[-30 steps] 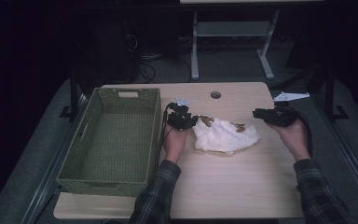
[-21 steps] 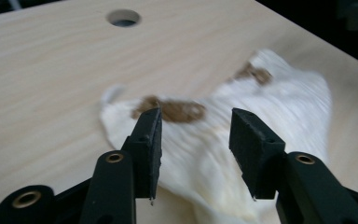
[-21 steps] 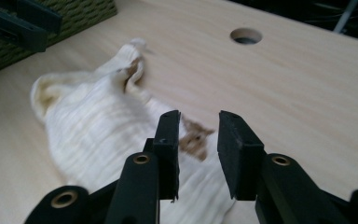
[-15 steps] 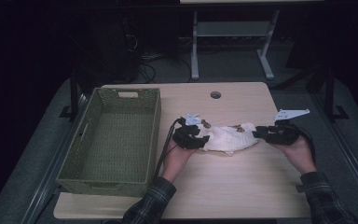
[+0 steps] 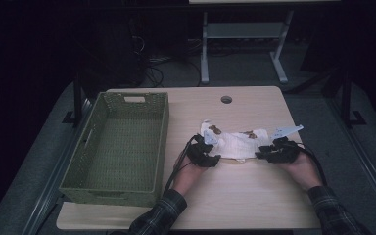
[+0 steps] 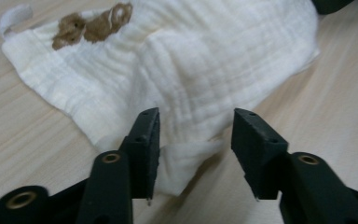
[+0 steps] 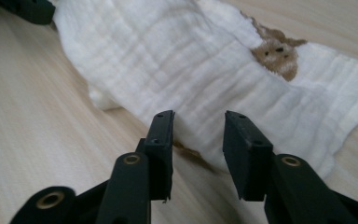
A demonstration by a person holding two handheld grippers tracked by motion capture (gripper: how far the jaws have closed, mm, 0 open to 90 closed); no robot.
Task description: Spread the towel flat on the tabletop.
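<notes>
A white cloth lies crumpled on the worktop, right of the green basket and apart from it, between the two grippers. The cloth is a soft ribbed weave with small brown animal prints, one near its far left corner and one near its far right part in the high view. The left gripper sits low at the cloth's near left end, held by the left hand, its cable trailing back along the forearm. In the left gripper view its fingers stand half apart over a folded corner of the cloth; the corner lies in the gap, but the pads do not press on it, and the jaws have just been closing a little. The right gripper sits at the cloth's near right end, in the right hand, with its grey plate pointing away to the right. In the right gripper view its fingers stand fairly narrow yet parted, straddling the cloth's near edge where it meets the worktop; the cloth fills the gap behind them, and neither pad clearly pinches it. The tip of the other gripper shows dark at the far corner of each gripper view. Both plaid sleeves come in from the bottom of the high view. A round hole is in the worktop beyond the cloth.
</notes>
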